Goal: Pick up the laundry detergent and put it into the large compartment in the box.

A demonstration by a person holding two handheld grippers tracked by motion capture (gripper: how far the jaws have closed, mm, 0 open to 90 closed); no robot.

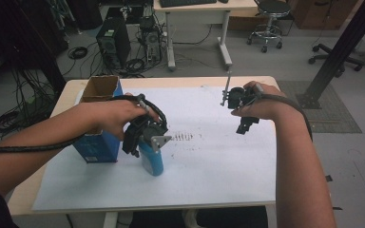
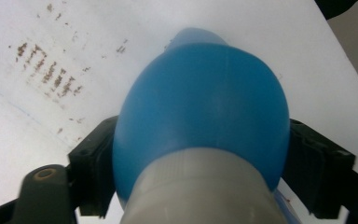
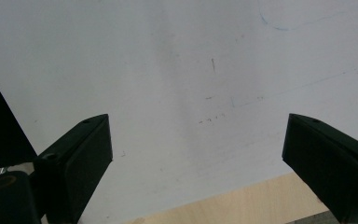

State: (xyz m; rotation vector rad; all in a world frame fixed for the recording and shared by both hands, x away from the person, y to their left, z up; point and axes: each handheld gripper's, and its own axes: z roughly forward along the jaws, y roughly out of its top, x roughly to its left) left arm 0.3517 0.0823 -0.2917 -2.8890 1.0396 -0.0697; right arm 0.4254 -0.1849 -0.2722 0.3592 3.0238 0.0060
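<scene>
While gripping the blue bottle (image 2: pixel 200 112) between my left jaws just under its cap, I'm expecting slick, squeezable plastic; right jaws are hanging open.

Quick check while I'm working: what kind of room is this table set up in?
Most likely a lab or workshop office. Behind the table a computer tower stands on the floor amid loose cables, with a desk and a wheeled stool farther back.
</scene>
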